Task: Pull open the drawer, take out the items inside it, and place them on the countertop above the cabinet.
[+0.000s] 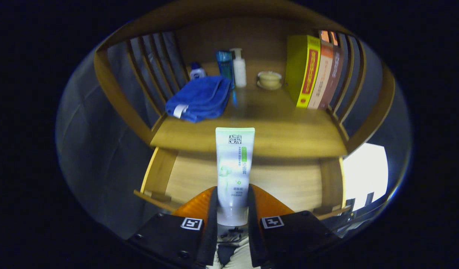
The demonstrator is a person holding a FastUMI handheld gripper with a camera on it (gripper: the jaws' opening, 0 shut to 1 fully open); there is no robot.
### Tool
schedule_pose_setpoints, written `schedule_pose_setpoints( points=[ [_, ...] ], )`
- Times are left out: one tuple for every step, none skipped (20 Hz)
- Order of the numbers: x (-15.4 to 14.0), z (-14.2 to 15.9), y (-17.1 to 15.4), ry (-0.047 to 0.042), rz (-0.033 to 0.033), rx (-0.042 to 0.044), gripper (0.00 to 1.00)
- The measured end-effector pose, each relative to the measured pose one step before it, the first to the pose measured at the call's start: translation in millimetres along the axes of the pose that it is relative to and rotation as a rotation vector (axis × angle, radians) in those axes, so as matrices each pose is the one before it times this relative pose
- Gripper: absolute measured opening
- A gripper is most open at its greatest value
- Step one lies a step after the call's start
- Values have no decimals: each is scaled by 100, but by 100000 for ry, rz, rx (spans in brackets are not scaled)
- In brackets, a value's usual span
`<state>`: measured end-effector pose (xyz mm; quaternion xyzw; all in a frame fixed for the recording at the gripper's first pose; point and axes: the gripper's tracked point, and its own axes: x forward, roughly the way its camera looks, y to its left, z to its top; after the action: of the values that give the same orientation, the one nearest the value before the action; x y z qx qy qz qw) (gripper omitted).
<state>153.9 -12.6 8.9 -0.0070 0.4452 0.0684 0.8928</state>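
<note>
Clamping the tube [235,164] between both fingers, the claw [232,209] holds it upright over the open drawer [289,183], just short of the surface [281,130]. The carry step looks underway; next it needs to go forward to the bare wood between the towel [199,97] and books [315,71], then release.

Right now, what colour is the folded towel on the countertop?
Blue towel, with a white tag; clearest in the gripper view.
</note>
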Motion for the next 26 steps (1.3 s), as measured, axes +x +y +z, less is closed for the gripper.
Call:
schedule_pose_setpoints(
  points=[
    [823,1819,-399,-2690,-2564,-590,44],
    [1033,1438,-7,-1965,-1665,624,44],
    [1510,1120,-13,-765,-839,1221,44],
    [1327,646,57,175,-191,2265,43],
    [1268,495,182,675,601,2635,44],
    [1338,269,281,862,685,1911,44],
    [1197,241,-55,748,-471,823,44],
    [868,386,-151,58,-828,-13,44],
    [820,396,-181,33,-1200,109,44],
    [521,36,-107,374,-1314,73,44],
    [632,-46,-222,1242,-1208,-181,44],
    [604,-131,-153,1057,-1310,-280,45],
    [335,36,-211,508,-778,-73,45],
    [399,6,-115,366,-542,121,46],
    [328,-90,-101,737,-445,-227,46],
    [467,-128,-31,21,-523,-21,46],
    [392,39,-46,-199,-282,-619,46],
    [20,-93,-90,239,-511,-643,48],
    [124,197,35,-1288,-170,-426,50],
    [137,78,-79,-222,22,-195,51],
    [80,3,2,-128,340,87,52],
    [-6,-48,15,122,49,44,53],
    [-56,3,-129,-53,-273,214,55],
    [-32,-16,-313,116,-1190,-98,60],
    [-125,-21,-251,-289,-960,-193,65],
    [-69,-141,-109,447,-345,-325,70]
  ],
)
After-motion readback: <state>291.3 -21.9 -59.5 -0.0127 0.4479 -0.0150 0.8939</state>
